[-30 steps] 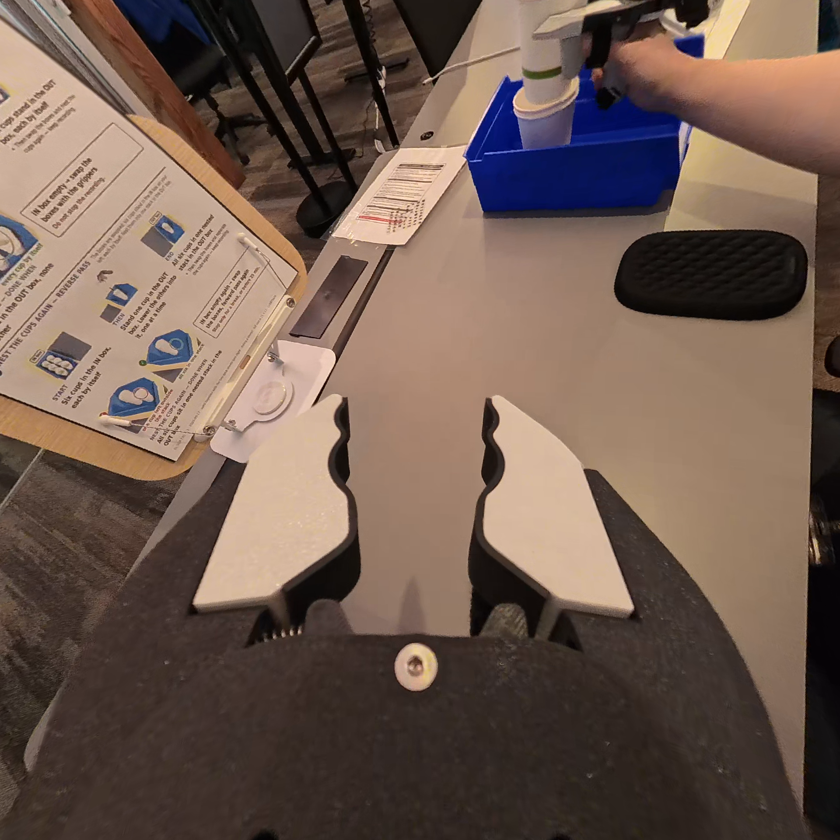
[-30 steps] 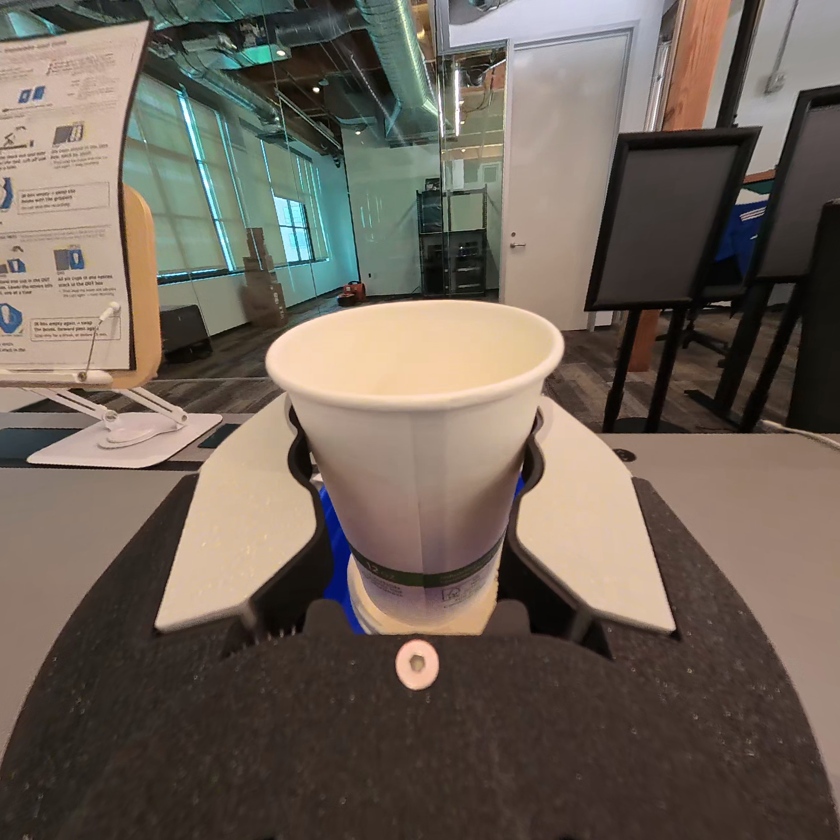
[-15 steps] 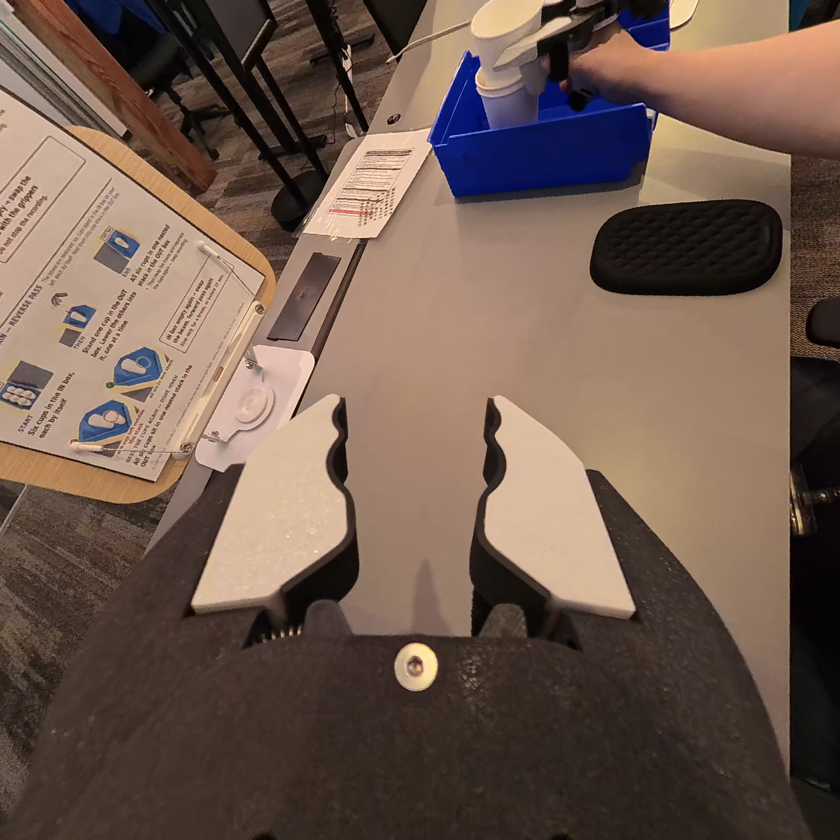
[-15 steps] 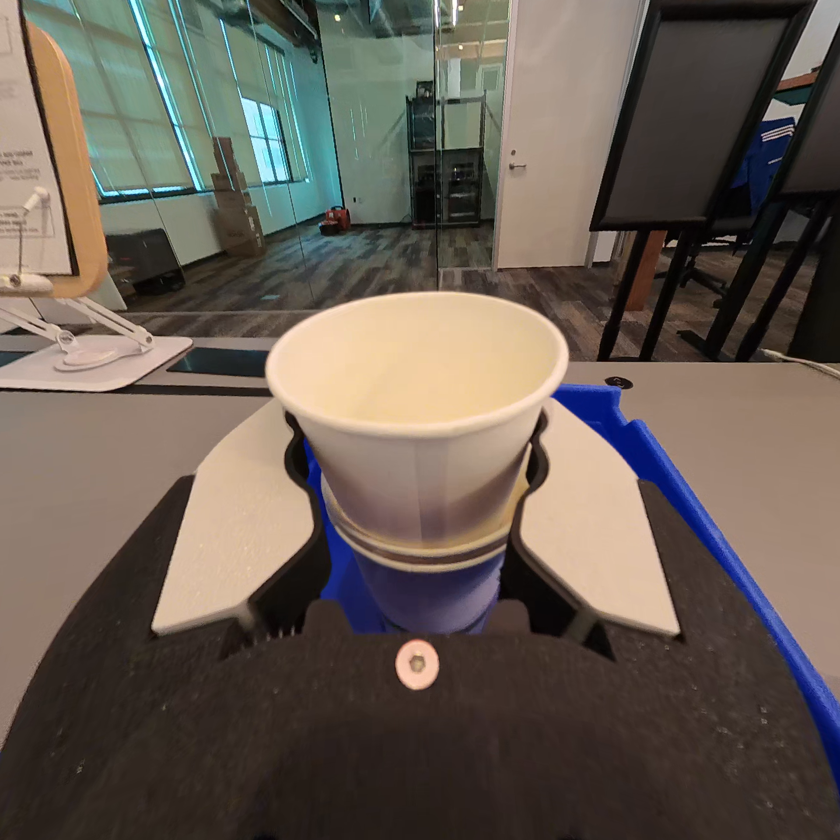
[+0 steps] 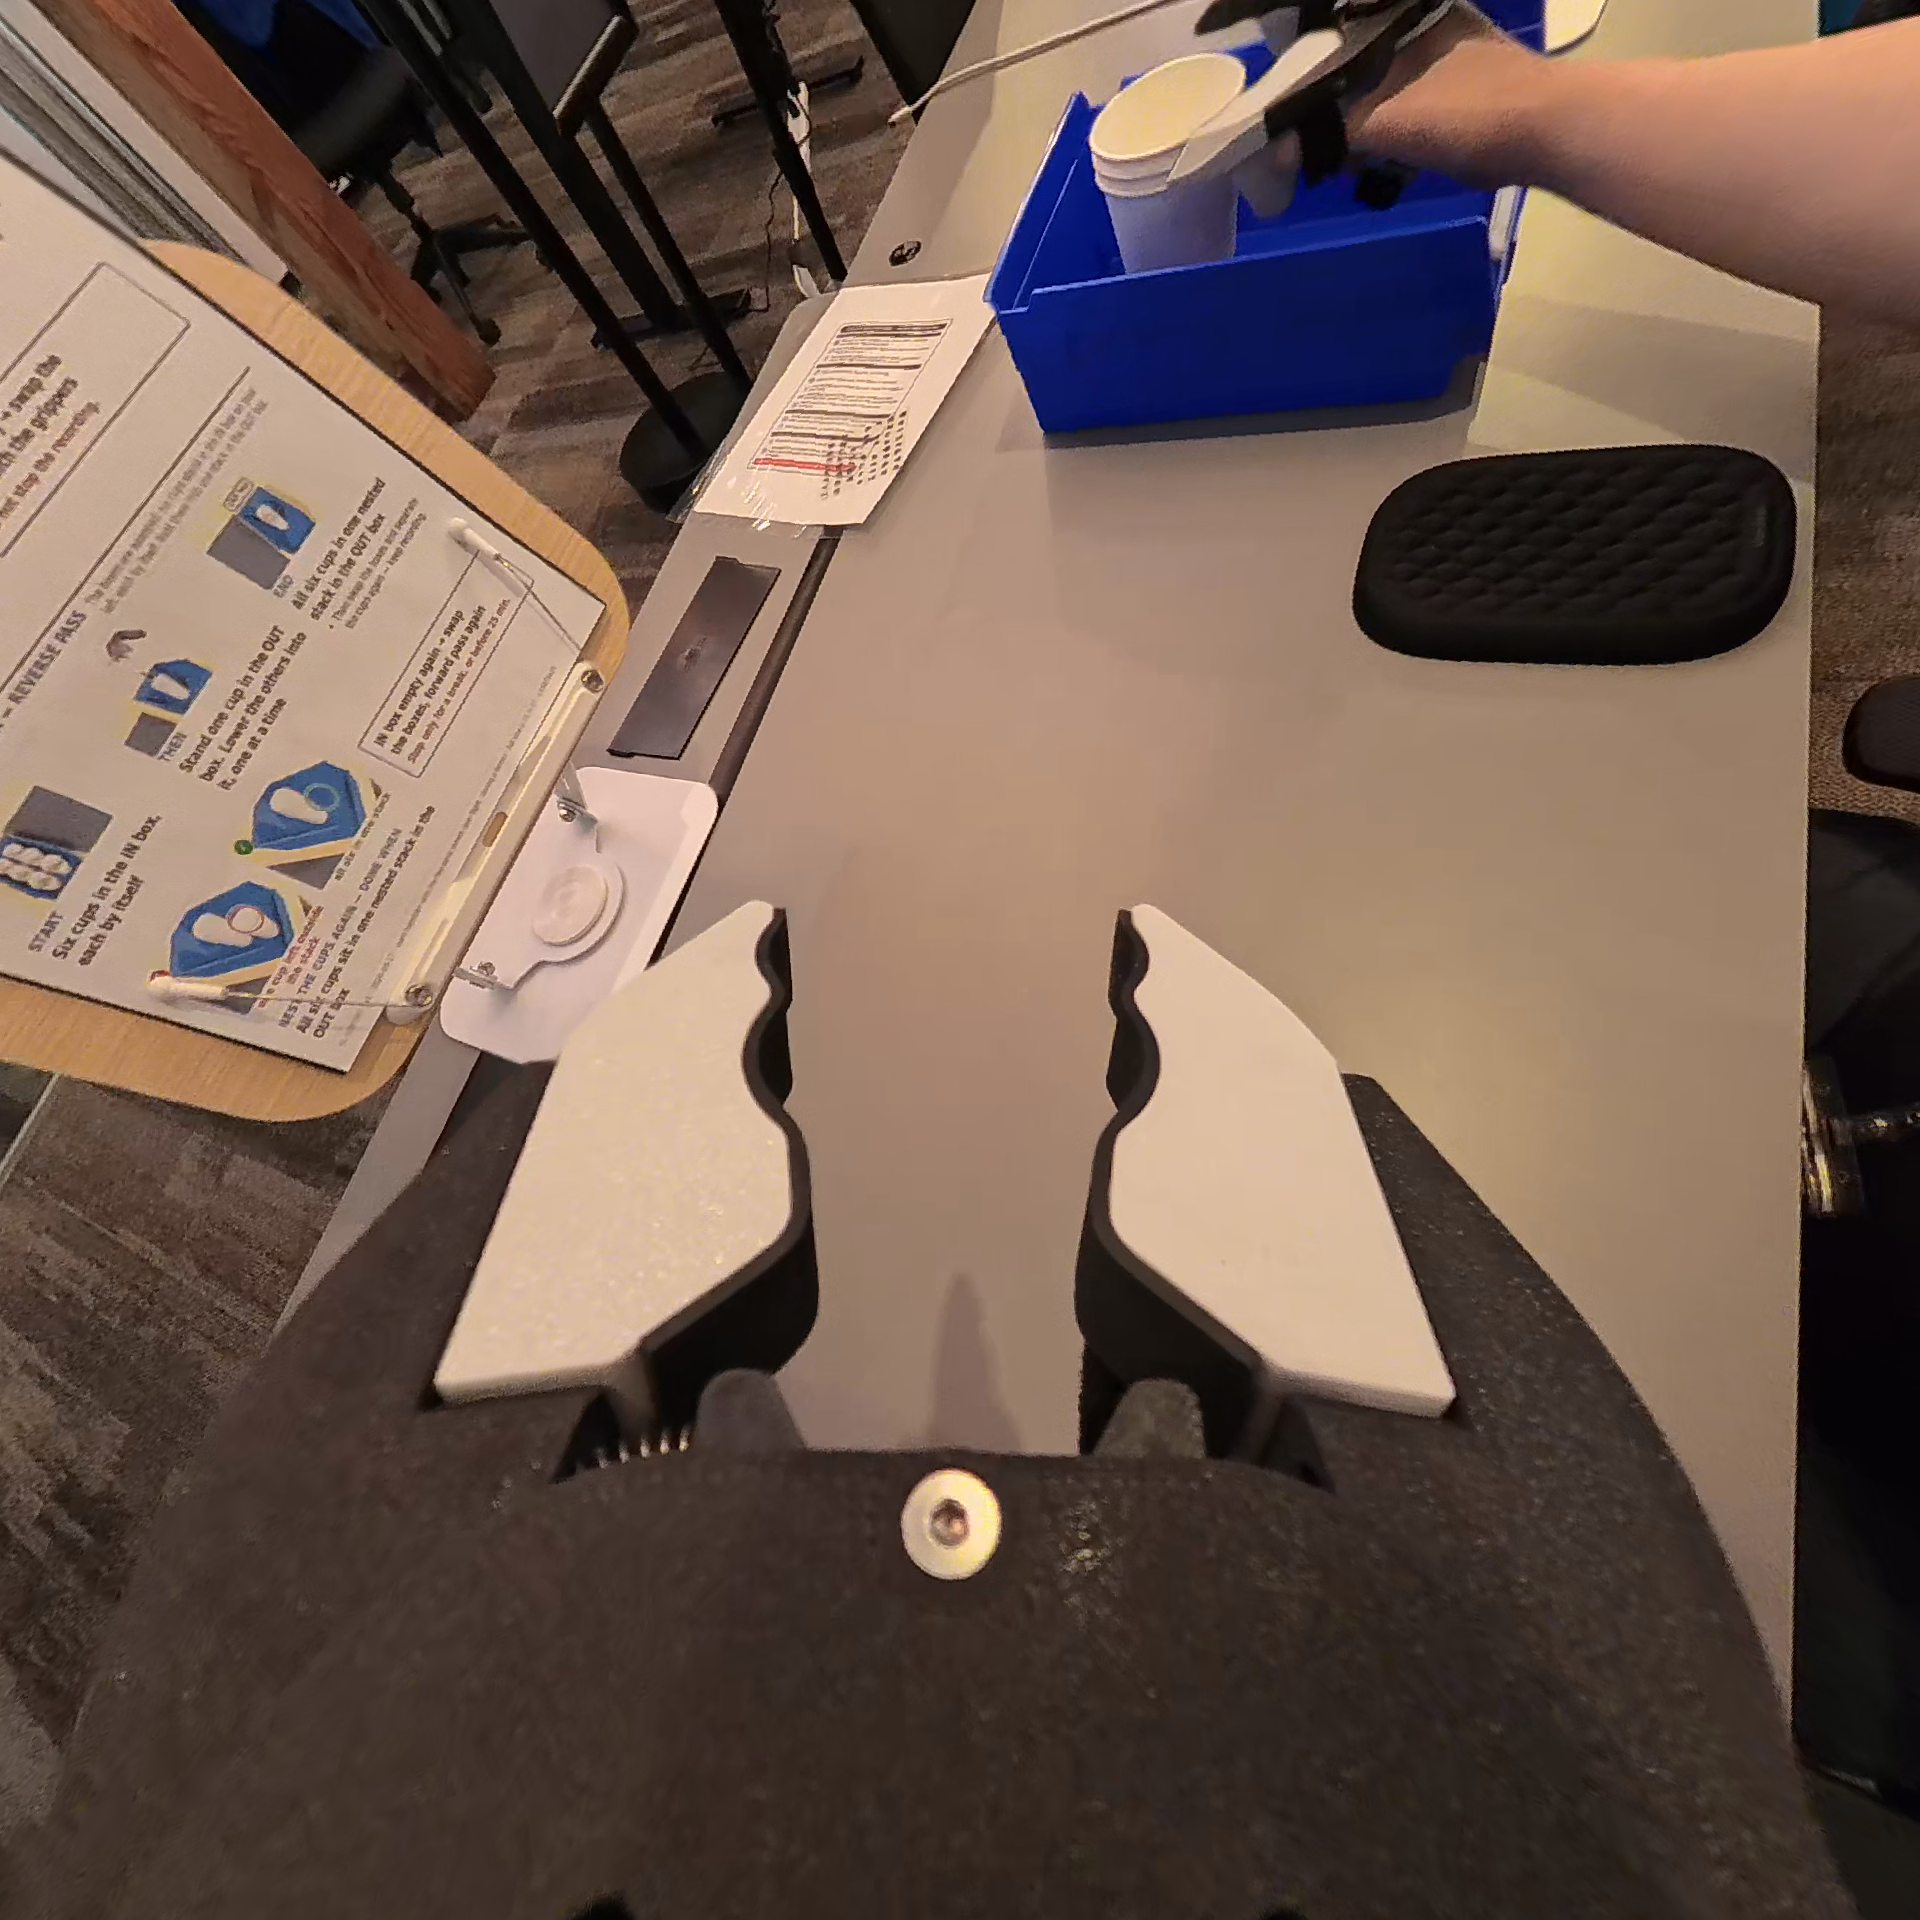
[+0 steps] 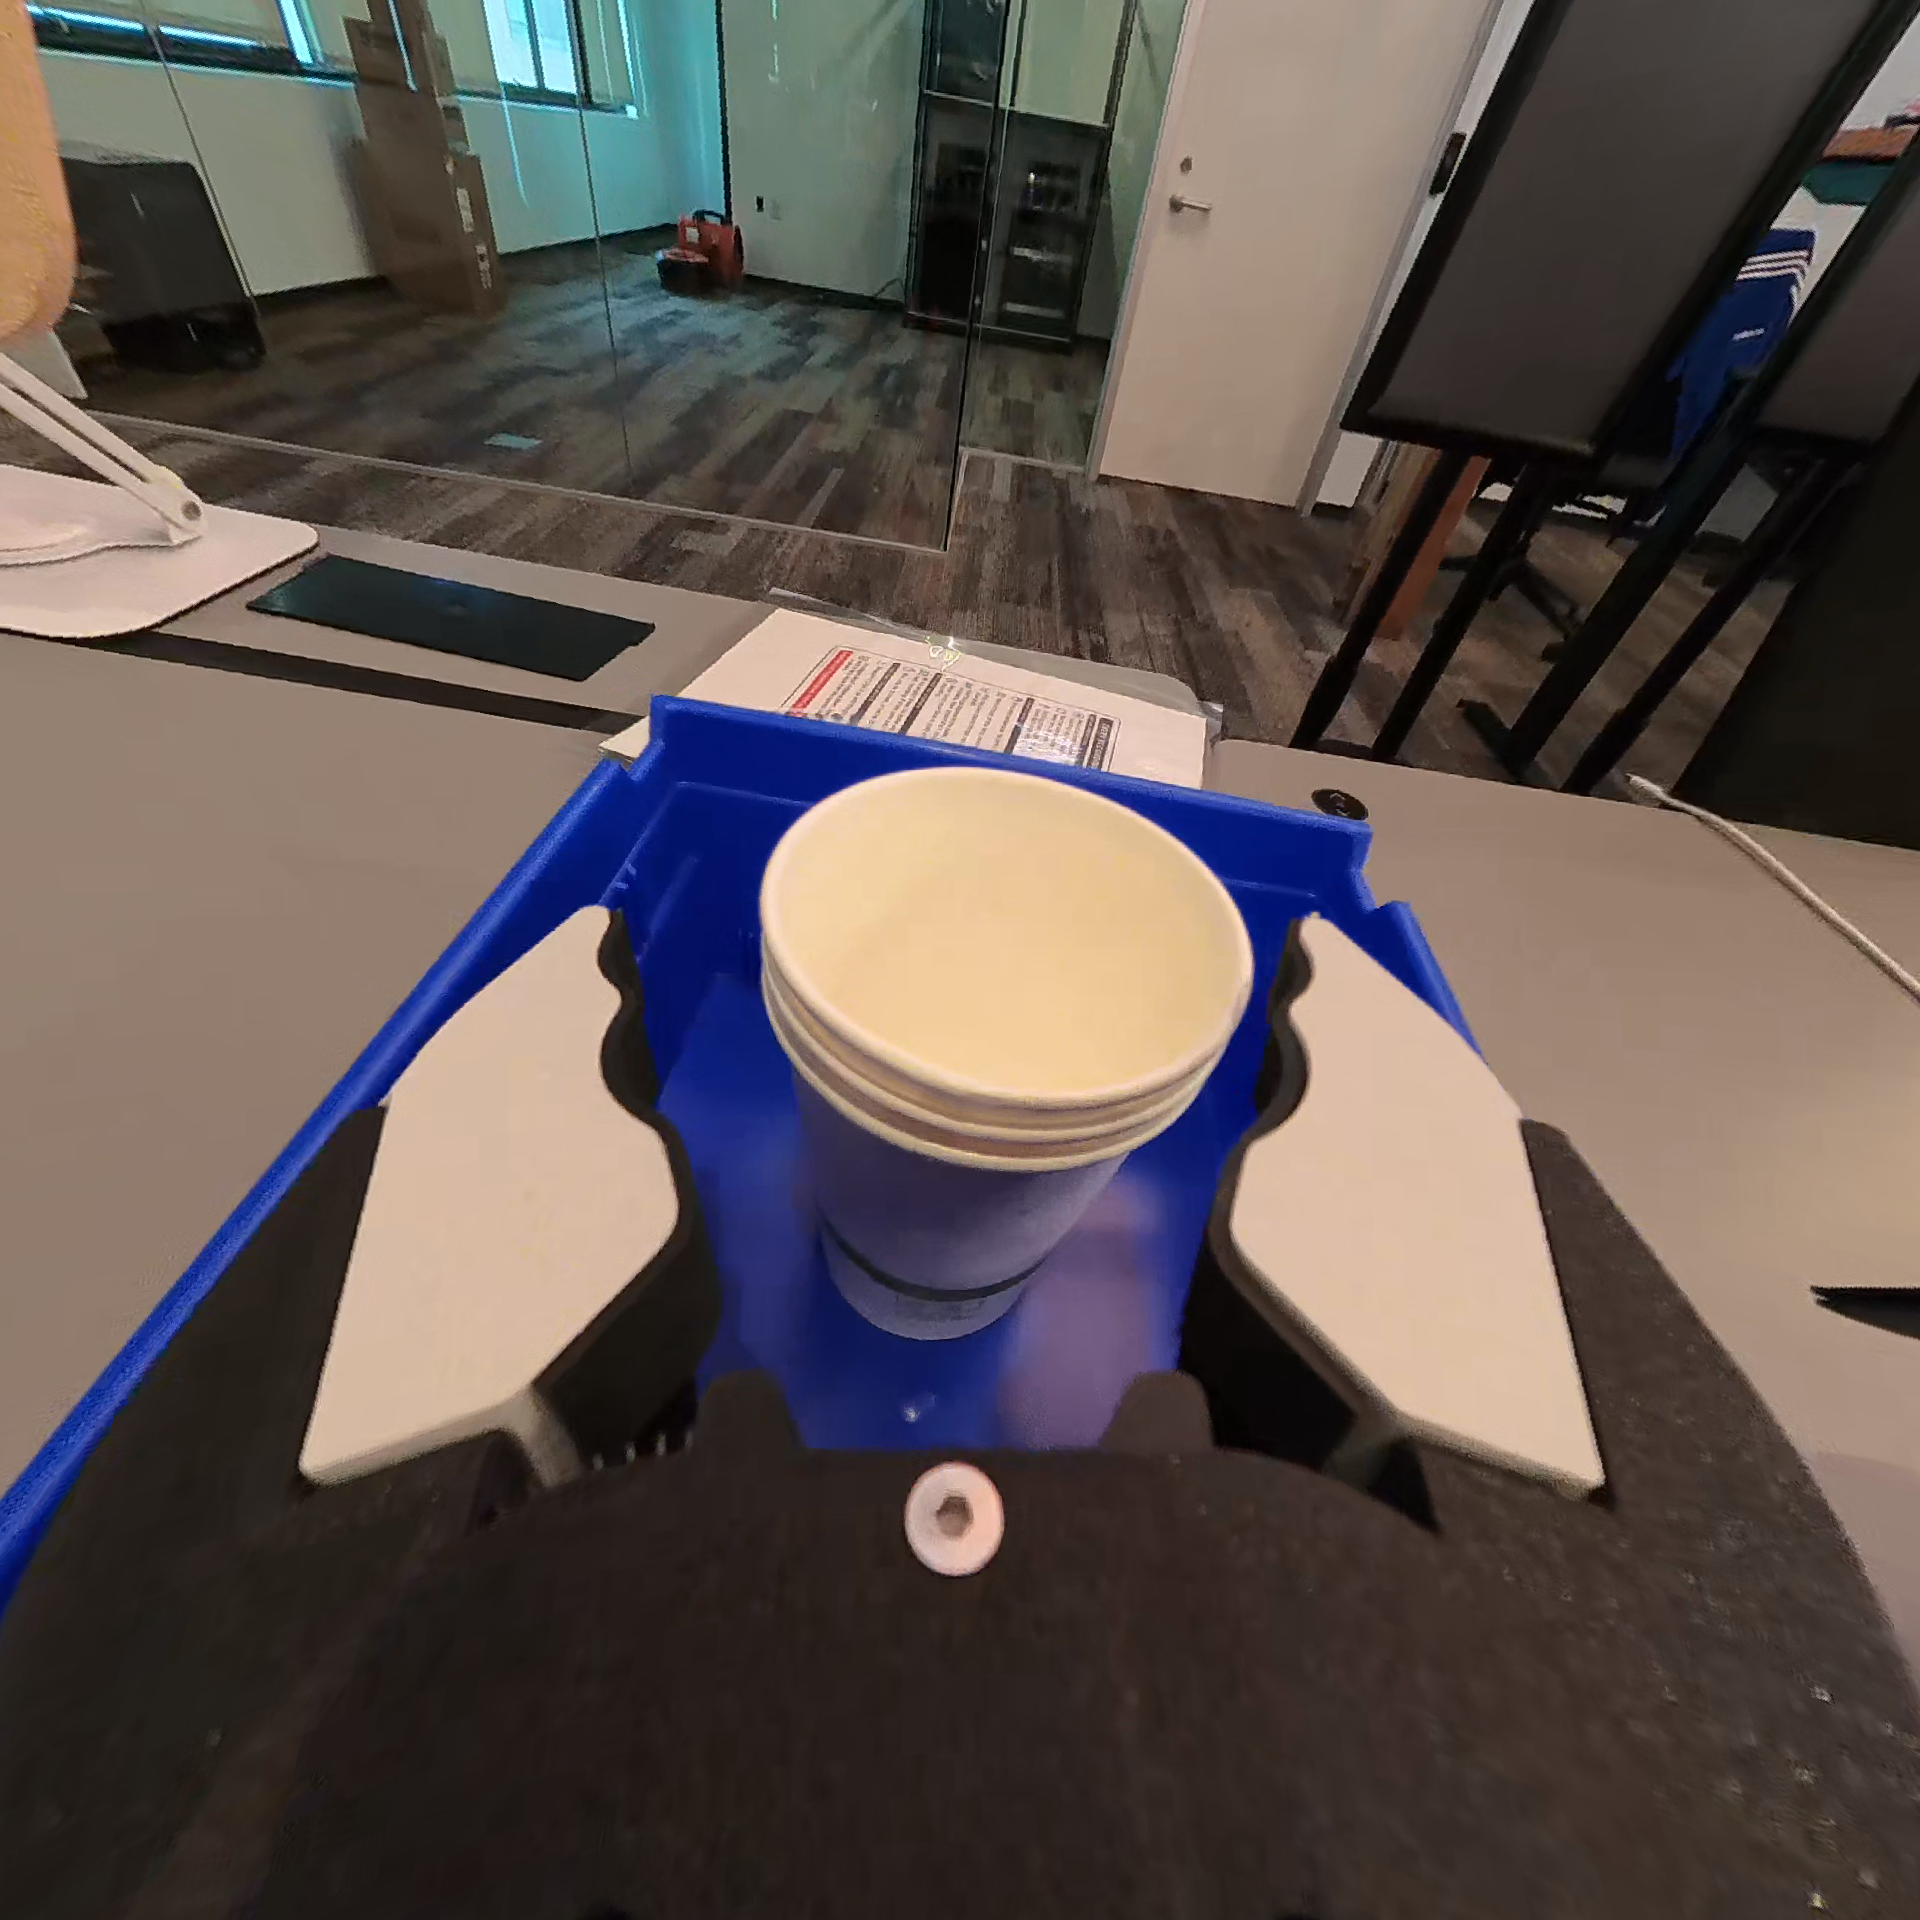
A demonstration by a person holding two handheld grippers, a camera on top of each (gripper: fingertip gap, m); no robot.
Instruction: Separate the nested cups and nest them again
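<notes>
Standing upright in the blue bin (image 6: pixel 499 1049) at the centre of the right wrist frame, the nested cups (image 6: pixel 997 1049) show several rims stacked together. The right tool (image 6: pixel 951 997) straddles them with jaws wide apart, gripping nothing, so the re-nesting step looks finished or nearly so. Low in its own frame, the left tool (image 5: pixel 951 977) hangs open and empty over the grey worktop (image 5: pixel 1195 727); next probably calls for withdrawing without tipping the stack.

The left wrist view looks down along the grey surface (image 5: pixel 1039 675) from well back, toward the far blue plastic bin (image 5: pixel 1247 332). The right wrist view hangs close above that bin (image 6: pixel 499 997), facing the room beyond. Both share the bin and the printed paper sheet (image 5: pixel 842 416) (image 6: pixel 987 707).
</notes>
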